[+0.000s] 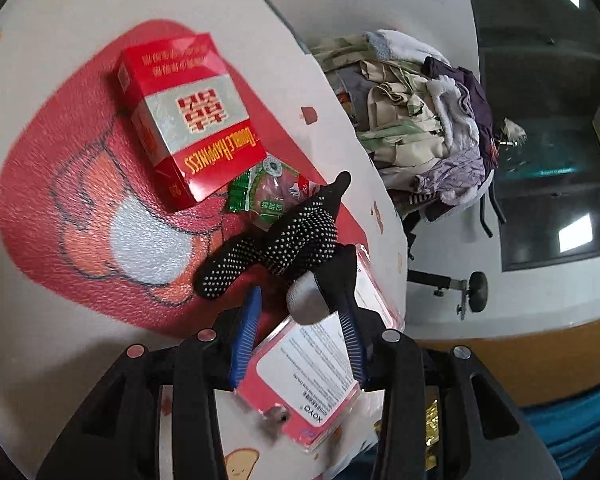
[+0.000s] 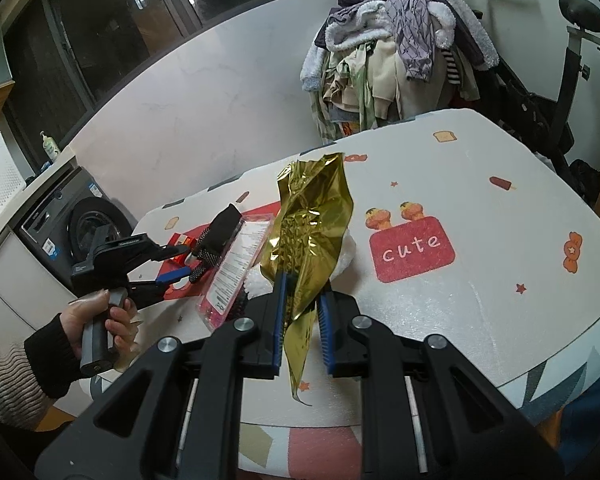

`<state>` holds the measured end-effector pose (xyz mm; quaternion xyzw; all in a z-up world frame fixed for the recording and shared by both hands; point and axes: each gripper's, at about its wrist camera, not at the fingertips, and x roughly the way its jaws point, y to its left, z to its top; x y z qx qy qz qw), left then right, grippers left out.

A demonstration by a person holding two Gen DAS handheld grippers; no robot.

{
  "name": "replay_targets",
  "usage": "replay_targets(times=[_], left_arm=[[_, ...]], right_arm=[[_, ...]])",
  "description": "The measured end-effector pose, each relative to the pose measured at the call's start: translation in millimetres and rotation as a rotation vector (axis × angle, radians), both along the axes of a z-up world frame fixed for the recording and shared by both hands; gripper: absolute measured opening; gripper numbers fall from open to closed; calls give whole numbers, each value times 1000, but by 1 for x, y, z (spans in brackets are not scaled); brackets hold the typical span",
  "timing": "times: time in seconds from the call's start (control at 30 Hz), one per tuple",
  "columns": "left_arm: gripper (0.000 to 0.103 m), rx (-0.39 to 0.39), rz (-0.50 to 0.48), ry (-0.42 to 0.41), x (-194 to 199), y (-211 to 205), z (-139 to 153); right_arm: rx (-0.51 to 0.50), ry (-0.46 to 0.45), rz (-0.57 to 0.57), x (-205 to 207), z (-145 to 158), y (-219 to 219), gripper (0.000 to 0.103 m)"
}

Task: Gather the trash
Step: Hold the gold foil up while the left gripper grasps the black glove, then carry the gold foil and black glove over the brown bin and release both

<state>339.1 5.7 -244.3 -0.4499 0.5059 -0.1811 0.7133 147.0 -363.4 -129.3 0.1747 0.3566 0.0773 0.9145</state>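
Right hand-held gripper: pads pinching the gold foil wrapper, which stands up off the counter toward 12 o'clock of my right view. So I judge one piece of trash is secured, not yet binned; no bin shows in either view.

Left hand-held gripper: jaws spread, with the black dotted glove draped over the right finger and spilling forward. I can't tell if it's really gripped, it looks hung rather than pinched. Under the fingers, at 6 o'clock, lies the pink blister pack flat on the counter, untouched.

Just past the glove at 12 o'clock: green snack packet, partly tucked under the red cigarette box, which sits at 11 o'clock on the red cartoon print.

Left to collect as I see it: blister pack, snack packet, cigarette box, maybe the glove. Task early, roughly one item of several.

Far back at 1 o'clock: clothes pile, off the counter.
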Motion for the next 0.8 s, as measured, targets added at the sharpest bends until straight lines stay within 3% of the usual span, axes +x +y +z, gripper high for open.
replay_targets(times=[0.03, 0.13, 0.27, 0.5, 0.67, 0.8], left_arm=[[3, 7, -25, -11, 2, -4, 2], [2, 100, -72, -95, 1, -12, 23], [2, 225, -139, -309, -3, -17, 90], [2, 285, -187, -552, -25, -17, 192], [2, 313, -223, -641, -58, -16, 241], [2, 338, -265, -673, -94, -11, 259]], right_arm=[[-1, 1, 1, 1, 0, 0, 18], [-3, -3, 0, 1, 1, 0, 18], [-8, -21, -1, 1, 7, 0, 18], [-6, -55, 9, -10, 23, 4, 18], [-16, -93, 29, -21, 43, 10, 18], [-21, -116, 43, -34, 58, 16, 18]])
